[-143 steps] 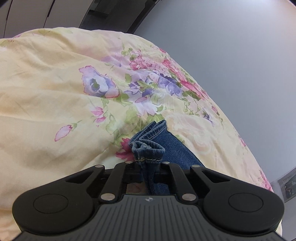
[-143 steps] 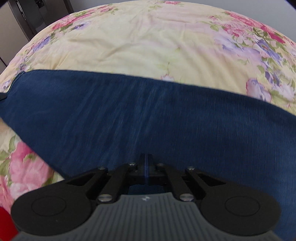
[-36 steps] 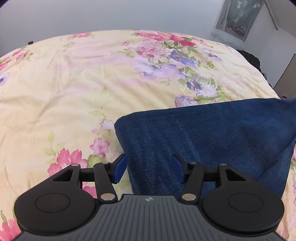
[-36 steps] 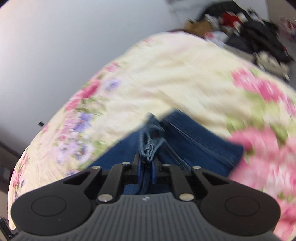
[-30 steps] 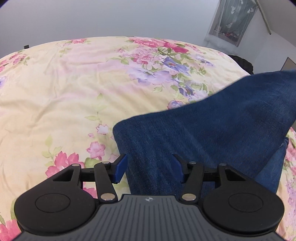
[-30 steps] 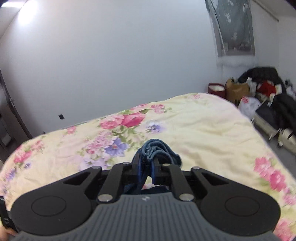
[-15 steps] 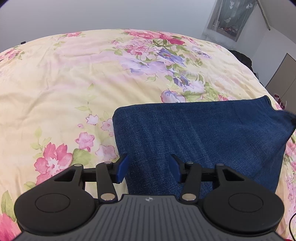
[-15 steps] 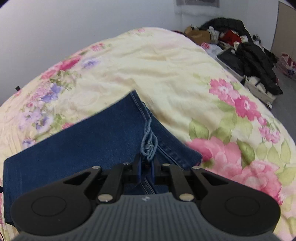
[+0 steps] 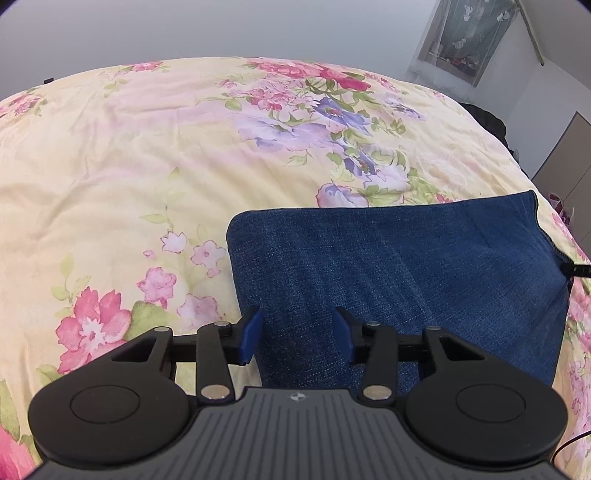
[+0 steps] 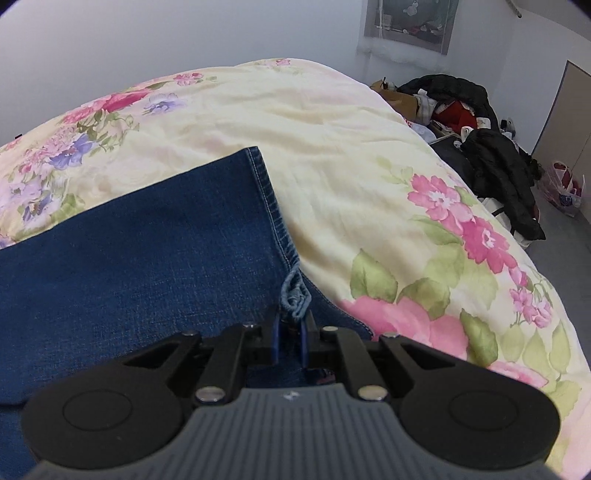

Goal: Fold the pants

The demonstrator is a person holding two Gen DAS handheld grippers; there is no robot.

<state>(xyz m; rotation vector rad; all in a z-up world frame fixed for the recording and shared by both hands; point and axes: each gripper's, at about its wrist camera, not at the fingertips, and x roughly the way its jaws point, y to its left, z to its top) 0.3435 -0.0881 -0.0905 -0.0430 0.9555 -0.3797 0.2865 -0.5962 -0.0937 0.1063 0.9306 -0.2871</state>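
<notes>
Right gripper (image 10: 288, 341) down on bed (image 9: 147, 155) — hem swung over from high in air, now laid flat at 3 o'clock edge of jeans (image 9: 399, 273). Fold looks landed; its fingers pinch bunched hem (image 10: 294, 301), release not yet made. Left gripper (image 9: 297, 334) over folded edge at 6 o'clock, fingers spread but just closing, denim between them, unpinched. Jeans lie doubled on floral bed. No containers on bed — clothes pile (image 10: 480, 147) on floor beyond.

A bed (image 9: 155, 155) under a pale yellow floral quilt (image 10: 332, 155) fills the room, set against a plain grey-white wall (image 9: 221, 29). A curtained window (image 10: 410, 22) sits high in the corner (daylight looks muted), with dark coats and bags (image 10: 491, 162) heaped on the floor beside a brownish door (image 10: 569, 110).
</notes>
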